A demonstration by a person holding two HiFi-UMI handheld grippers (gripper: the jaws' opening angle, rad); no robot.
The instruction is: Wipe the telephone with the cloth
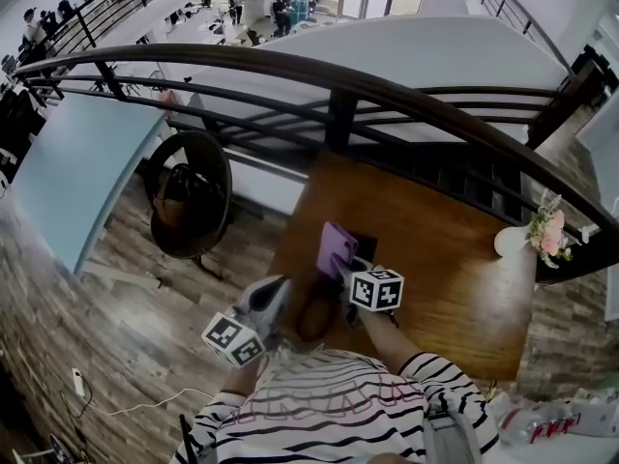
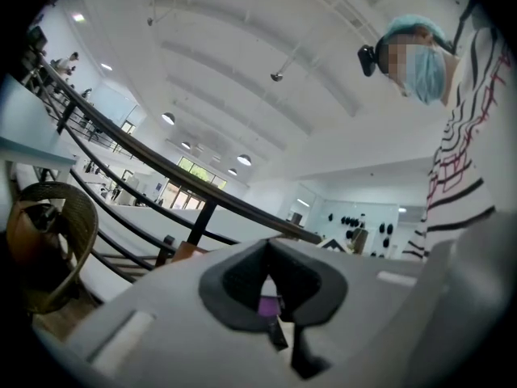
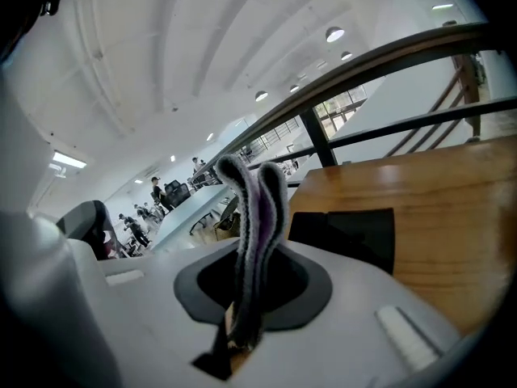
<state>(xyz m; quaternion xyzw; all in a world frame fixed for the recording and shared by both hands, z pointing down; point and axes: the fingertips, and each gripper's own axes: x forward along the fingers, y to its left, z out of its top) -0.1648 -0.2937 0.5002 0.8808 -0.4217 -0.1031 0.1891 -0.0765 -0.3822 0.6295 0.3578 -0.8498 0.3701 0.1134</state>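
My right gripper [image 1: 342,265] is shut on a folded purple cloth [image 1: 337,247], which stands up from its jaws over the wooden table [image 1: 455,278]. In the right gripper view the cloth [image 3: 257,217] rises as a doubled grey-purple fold from the gripper [image 3: 245,318]. A flat black telephone [image 3: 349,234] lies on the table just beyond it, and shows in the head view as a dark patch [image 1: 367,247] beside the cloth. My left gripper [image 1: 280,288] is held at the table's near left edge, tilted upward, jaws together and empty [image 2: 271,296]. A purple sliver of cloth [image 2: 269,304] shows past them.
A black curved railing [image 1: 338,114] runs along the table's far side. A white vase with pink flowers [image 1: 542,232] stands at the table's right end. A round wicker chair [image 1: 190,196] sits on the floor to the left. Red-and-white packaging [image 1: 551,423] lies at bottom right.
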